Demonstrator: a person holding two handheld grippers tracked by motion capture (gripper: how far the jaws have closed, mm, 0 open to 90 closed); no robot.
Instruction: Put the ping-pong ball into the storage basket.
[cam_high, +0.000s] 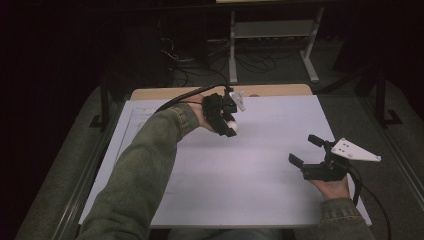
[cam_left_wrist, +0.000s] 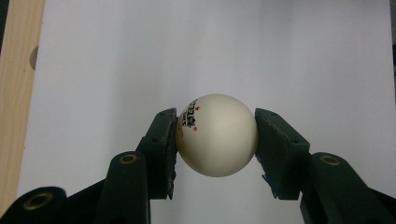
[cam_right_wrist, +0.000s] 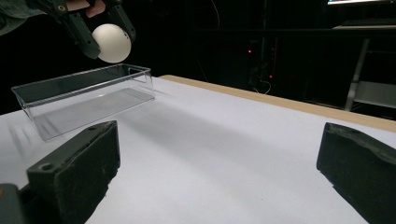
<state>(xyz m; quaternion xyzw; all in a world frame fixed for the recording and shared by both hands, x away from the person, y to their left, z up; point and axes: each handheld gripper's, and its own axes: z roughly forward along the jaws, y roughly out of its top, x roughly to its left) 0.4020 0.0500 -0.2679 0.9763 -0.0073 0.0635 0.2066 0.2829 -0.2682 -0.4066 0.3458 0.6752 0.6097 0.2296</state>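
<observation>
A white table tennis ball (cam_left_wrist: 217, 135) with black and red print sits between the black pads of my left gripper (cam_left_wrist: 215, 113), which is shut on it. In the high view that gripper (cam_high: 227, 124) holds the ball (cam_high: 233, 127) above the far middle of the white table top (cam_high: 250, 170). In the right gripper view the ball (cam_right_wrist: 111, 43) hangs just above the far end of a clear plastic box (cam_right_wrist: 84, 95). My right gripper (cam_high: 305, 150) rests low over the table's right side, jaws wide open (cam_right_wrist: 219, 130) with nothing between them.
A wooden strip (cam_high: 270, 90) borders the table's far edge. Beyond it stands a white metal frame (cam_high: 272, 30) with cables on the dark floor. Black cables trail from both grippers.
</observation>
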